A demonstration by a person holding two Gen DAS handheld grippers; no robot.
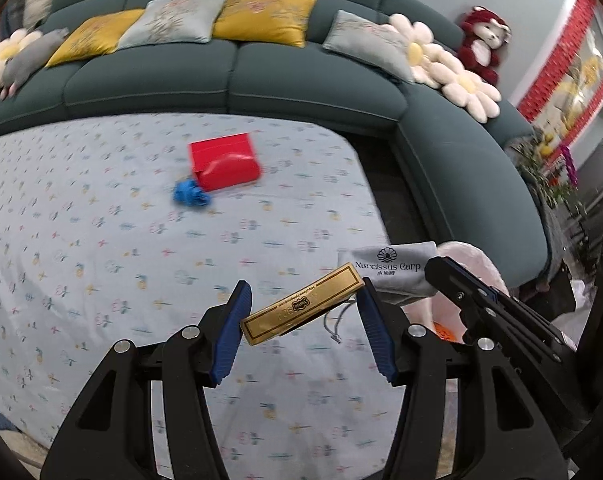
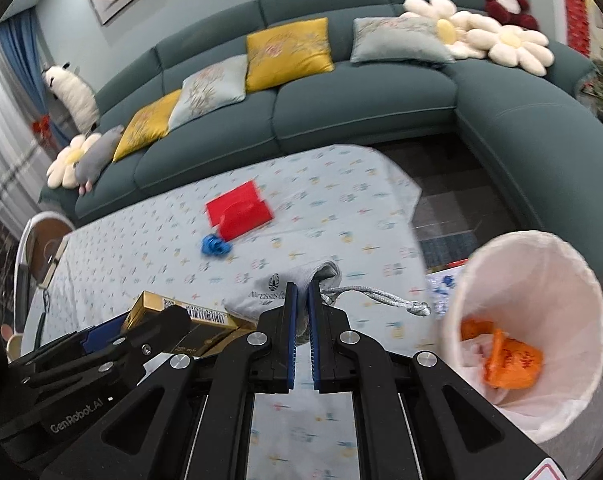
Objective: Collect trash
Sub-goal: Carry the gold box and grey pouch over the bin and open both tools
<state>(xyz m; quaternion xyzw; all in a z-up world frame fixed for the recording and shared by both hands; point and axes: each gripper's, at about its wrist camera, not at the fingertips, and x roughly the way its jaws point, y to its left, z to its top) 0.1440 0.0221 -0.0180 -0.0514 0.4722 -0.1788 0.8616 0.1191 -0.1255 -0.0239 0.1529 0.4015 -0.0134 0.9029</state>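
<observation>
The collecting is partly done. In the right wrist view a bin (image 2: 533, 280) lined with a white bag sits at the lower right of the frame, just off the edge of the tabletop (image 2: 341, 208), and already holds an orange wrapper (image 2: 509, 364).

Two more pieces are in hand. The left gripper (image 1: 301, 320) has its jaws clamped on the ends of a flat gold box (image 1: 301, 308), held lifted above the tabletop, low in the middle of the left wrist view. The right gripper (image 2: 301, 316) has its jaws pressed almost together on the gathered neck of a grey drawstring pouch (image 2: 277, 292), whose cord (image 2: 381, 300) trails toward the bin. The pouch sits at the centre of the right wrist view, just beside the gold box and near the bin's rim. Whether the pouch is clear of the cloth I cannot tell.

Still left on the tabletop, well apart from both grippers in the upper middle of each view, are a red box (image 1: 225, 168) and a crumpled blue scrap (image 1: 191, 194) touching its near corner.

By my reckoning one item is binned, two are on the way to the bin and two remain untouched, so the job is a little short of halfway.
</observation>
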